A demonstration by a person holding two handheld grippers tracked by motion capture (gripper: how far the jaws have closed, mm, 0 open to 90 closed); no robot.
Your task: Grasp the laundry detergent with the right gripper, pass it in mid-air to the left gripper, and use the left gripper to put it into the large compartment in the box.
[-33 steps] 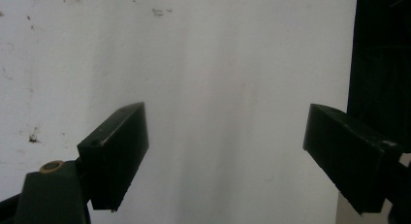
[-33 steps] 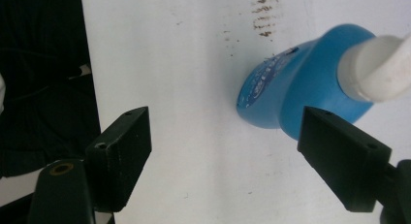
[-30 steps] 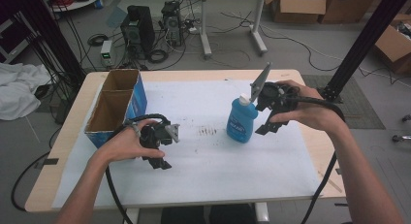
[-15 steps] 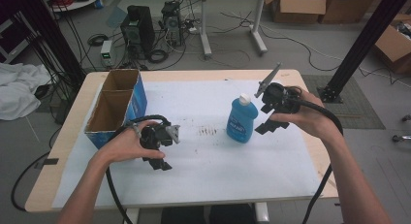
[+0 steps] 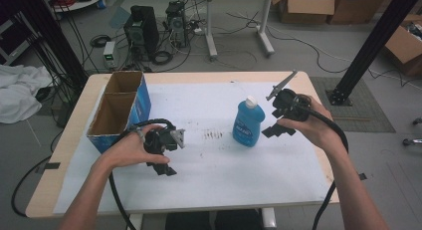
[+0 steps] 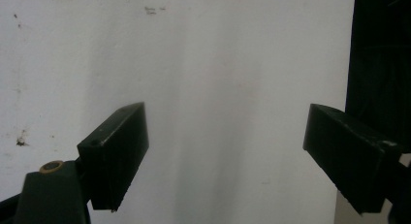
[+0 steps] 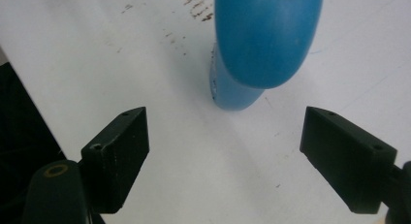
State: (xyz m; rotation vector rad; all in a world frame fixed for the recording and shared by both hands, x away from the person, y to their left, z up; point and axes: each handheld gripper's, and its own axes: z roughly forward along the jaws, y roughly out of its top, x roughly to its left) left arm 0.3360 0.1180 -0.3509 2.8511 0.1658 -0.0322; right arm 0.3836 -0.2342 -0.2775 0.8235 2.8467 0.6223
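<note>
Your right gripper [image 5: 271,132] stands wide with nothing between its pads; its jaws have just been opening further, and the frames show only bare white surface [image 7: 184,175] in the gap. Just ahead of it, and a little toward your left hand, the blue bottle [image 7: 264,44] stands upright on the surface, apart from both pads. This looks like the approach step, the reach to take the bottle, with the grasp not yet made. The next move calls for bringing the jaws level around the bottle's body, one pad on each side, before you close. Your left gripper [image 6: 225,156] is also wide and empty, held over bare surface well apart from the bottle, nearer the open cardboard box [image 5: 122,108].
</note>
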